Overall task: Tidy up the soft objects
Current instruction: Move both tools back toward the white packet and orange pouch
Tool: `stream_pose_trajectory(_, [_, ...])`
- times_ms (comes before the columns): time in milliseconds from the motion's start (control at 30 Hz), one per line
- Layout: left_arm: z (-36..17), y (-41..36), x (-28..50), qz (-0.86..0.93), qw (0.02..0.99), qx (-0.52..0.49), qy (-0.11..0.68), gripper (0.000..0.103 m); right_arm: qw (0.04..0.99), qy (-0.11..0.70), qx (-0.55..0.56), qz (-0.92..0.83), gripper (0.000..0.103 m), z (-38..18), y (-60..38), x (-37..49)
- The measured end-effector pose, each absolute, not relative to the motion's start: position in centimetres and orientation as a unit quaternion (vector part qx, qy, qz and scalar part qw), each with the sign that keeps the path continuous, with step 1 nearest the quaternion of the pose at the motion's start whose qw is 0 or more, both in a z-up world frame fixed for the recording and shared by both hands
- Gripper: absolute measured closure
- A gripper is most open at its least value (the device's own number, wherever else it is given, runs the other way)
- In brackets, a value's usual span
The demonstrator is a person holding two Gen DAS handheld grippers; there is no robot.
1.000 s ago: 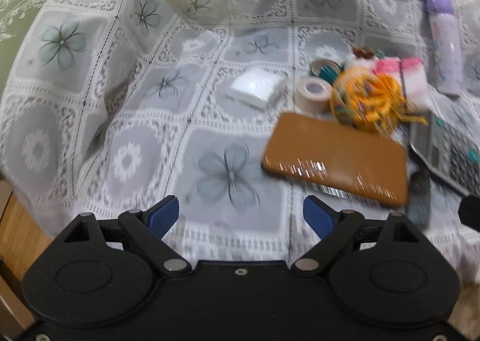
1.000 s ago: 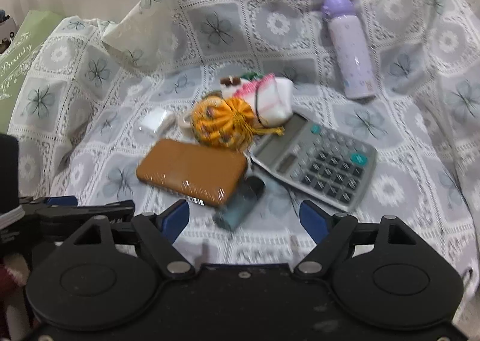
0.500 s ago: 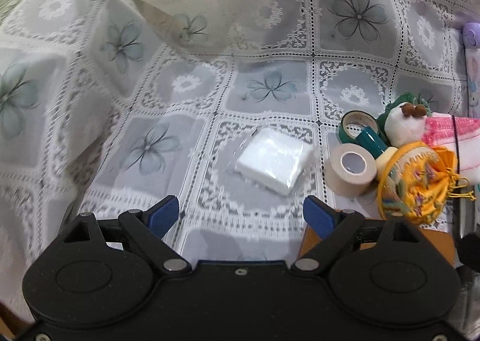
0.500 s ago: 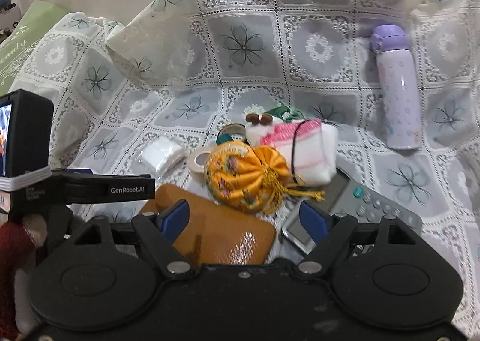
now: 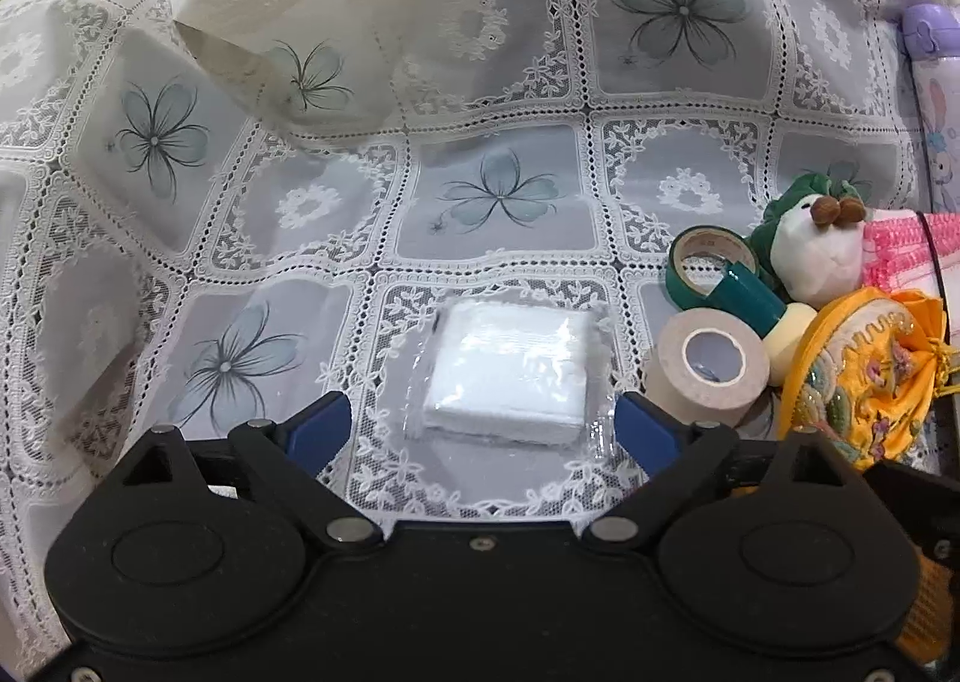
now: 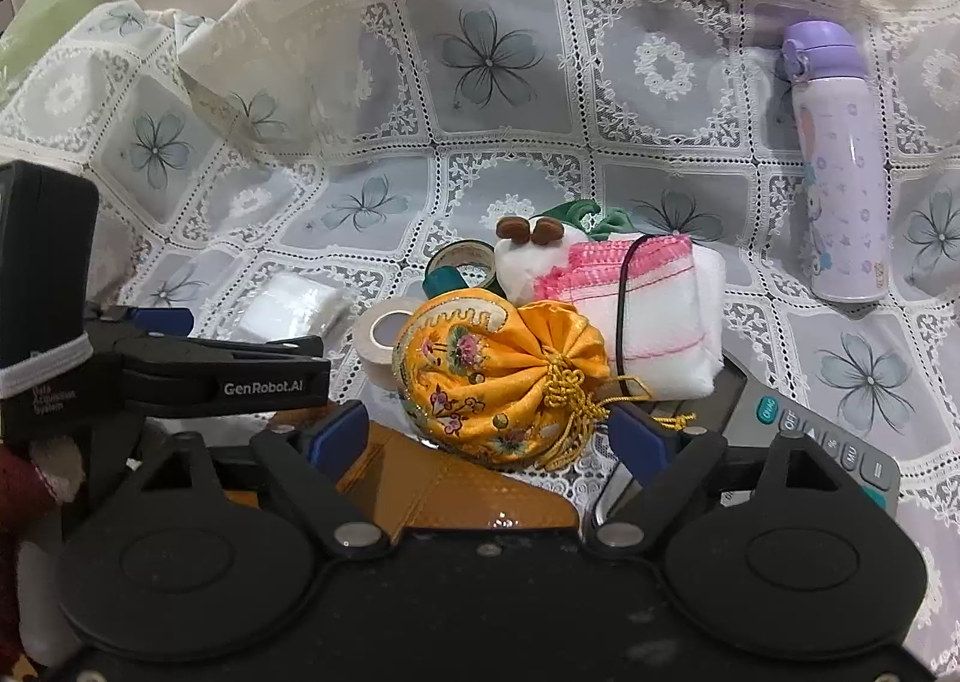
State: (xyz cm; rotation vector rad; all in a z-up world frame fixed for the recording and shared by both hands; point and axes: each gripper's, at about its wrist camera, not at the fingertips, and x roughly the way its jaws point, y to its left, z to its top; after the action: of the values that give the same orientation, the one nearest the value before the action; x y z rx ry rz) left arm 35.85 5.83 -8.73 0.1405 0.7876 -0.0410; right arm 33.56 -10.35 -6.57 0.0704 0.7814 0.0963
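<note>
A white pad in clear wrap (image 5: 510,370) lies flat on the lace cloth; it also shows in the right wrist view (image 6: 288,307). My left gripper (image 5: 480,430) is open, its blue pads on either side of the pad's near edge. A yellow embroidered pouch (image 6: 498,376) sits just ahead of my open right gripper (image 6: 489,430), between its pads. Behind it lie a folded white and pink cloth (image 6: 648,316) and a white and green plush (image 6: 534,250). The pouch (image 5: 864,376) and plush (image 5: 810,256) show at the right of the left wrist view.
A beige tape roll (image 5: 708,370) and a green tape roll (image 5: 714,268) lie right of the pad. A brown case (image 6: 456,490) and a calculator (image 6: 810,442) lie under my right gripper. A purple bottle (image 6: 840,166) lies at the right. The lace cloth (image 5: 480,202) bunches up behind.
Both grippers have moved forward and lower. The left one has closed in on the white pad, now between its pads. The right one has come up to the yellow pouch.
</note>
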Motion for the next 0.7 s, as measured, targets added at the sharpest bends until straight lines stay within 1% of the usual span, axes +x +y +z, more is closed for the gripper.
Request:
stream_pose_trajectory(167, [-8.8, 5.4, 36.8, -0.024, 0.918, 0.074, 0.389, 0.01, 0.92, 0.387, 0.044, 0.041, 0.009, -7.4, -10.4, 34.7])
stream_pose_trajectory(200, [-9.0, 5.3, 37.2, -0.023, 0.916, 0.077, 0.392, 0.01, 0.919, 0.388, 0.046, 0.04, 0.007, -7.5, -10.4, 34.9])
stream_pose_trajectory(233, [-9.1, 5.2, 37.4, -0.022, 0.915, 0.08, 0.396, 0.01, 0.919, 0.39, 0.047, 0.039, 0.004, -7.7, -10.4, 35.1])
stream_pose_trajectory(267, [-9.4, 5.2, 37.7, -0.023, 0.913, 0.081, 0.4, 0.01, 0.919, 0.389, 0.049, 0.038, 0.003, -7.8, -10.3, 35.3])
stream_pose_trajectory(333, [-9.6, 5.4, 38.1, -0.027, 0.911, 0.074, 0.405, 0.005, 0.92, 0.388, 0.049, 0.036, 0.003, -8.0, -10.2, 35.6])
stream_pose_trajectory(367, [-9.6, 5.4, 38.3, -0.028, 0.911, 0.07, 0.406, 0.004, 0.92, 0.387, 0.048, 0.035, 0.003, -8.1, -10.1, 35.7])
stream_pose_trajectory(567, [-9.9, 5.1, 38.5, -0.043, 0.911, 0.083, 0.402, 0.003, 0.918, 0.392, 0.045, 0.031, 0.002, -8.7, -9.6, 36.7])
stream_pose_trajectory(700, [-9.8, 5.5, 38.8, -0.049, 0.909, 0.074, 0.407, 0.003, 0.917, 0.394, 0.053, 0.025, 0.002, -8.8, -9.7, 37.0])
